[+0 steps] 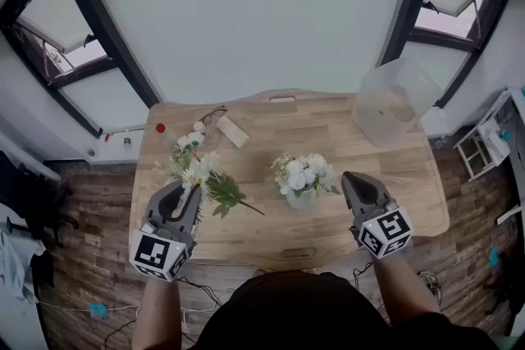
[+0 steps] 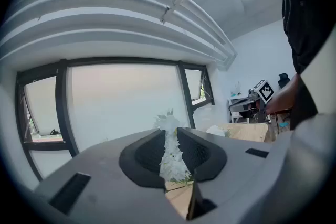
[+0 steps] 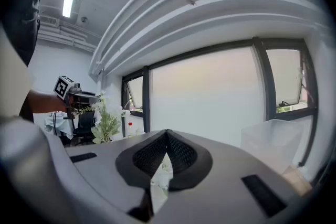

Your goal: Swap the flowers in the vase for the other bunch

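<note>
A small glass vase (image 1: pixel 301 199) with a bunch of white flowers (image 1: pixel 305 173) stands in the middle of the wooden table (image 1: pixel 394 193). The other bunch (image 1: pixel 202 169), white blooms with green leaves and a long stem, is at the left. My left gripper (image 1: pixel 190 191) is shut on it, and in the left gripper view white blooms (image 2: pixel 170 157) fill the narrow gap between the pads (image 2: pixel 195 152). My right gripper (image 1: pixel 351 179) is shut and holds nothing, just right of the vase. The right gripper view shows the left gripper with its bunch (image 3: pixel 105 120) far left.
A clear plastic bin (image 1: pixel 394 102) stands at the back right corner. At the back left lie a small white block (image 1: pixel 232 131), a loose white bloom (image 1: pixel 198 127), a dark twig (image 1: pixel 215 112) and a small red thing (image 1: pixel 161 128). Windows surround the table.
</note>
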